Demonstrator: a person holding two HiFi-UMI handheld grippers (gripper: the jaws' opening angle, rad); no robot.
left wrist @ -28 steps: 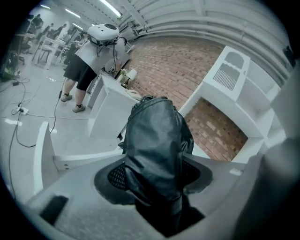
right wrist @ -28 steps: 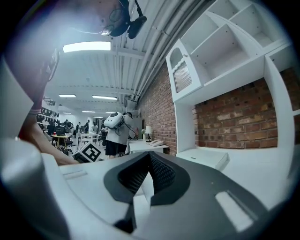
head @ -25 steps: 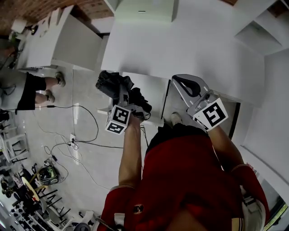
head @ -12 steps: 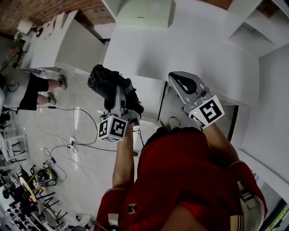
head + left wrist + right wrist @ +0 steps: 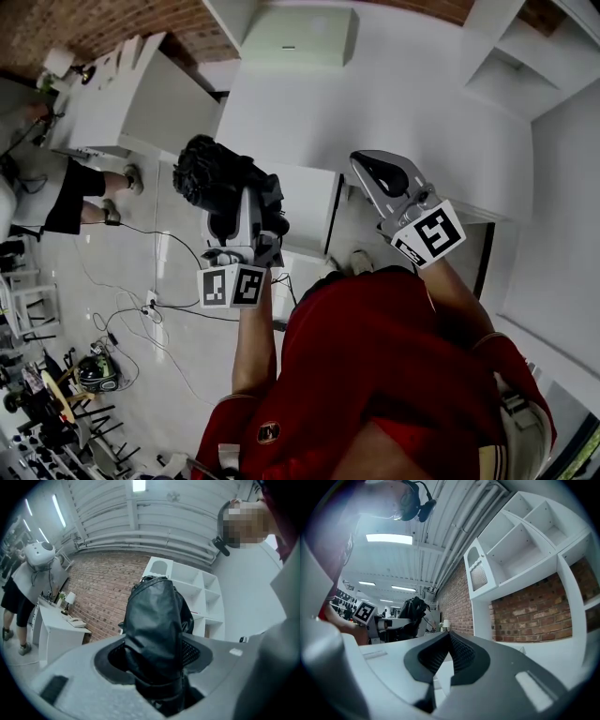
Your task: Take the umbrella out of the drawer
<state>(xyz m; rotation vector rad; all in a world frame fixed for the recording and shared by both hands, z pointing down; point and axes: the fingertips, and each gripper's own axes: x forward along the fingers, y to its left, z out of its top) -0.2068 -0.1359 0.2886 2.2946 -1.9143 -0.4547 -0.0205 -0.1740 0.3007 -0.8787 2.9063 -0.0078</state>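
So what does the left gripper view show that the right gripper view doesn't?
Only the left gripper view: the left gripper with its tongs clamped on the black umbrella up close, and a bystander beside a desk. Only the right gripper view: the right gripper with its tongs shut on nothing, and the left one's marker cube. Both: the umbrella, brick wall, white shelving.
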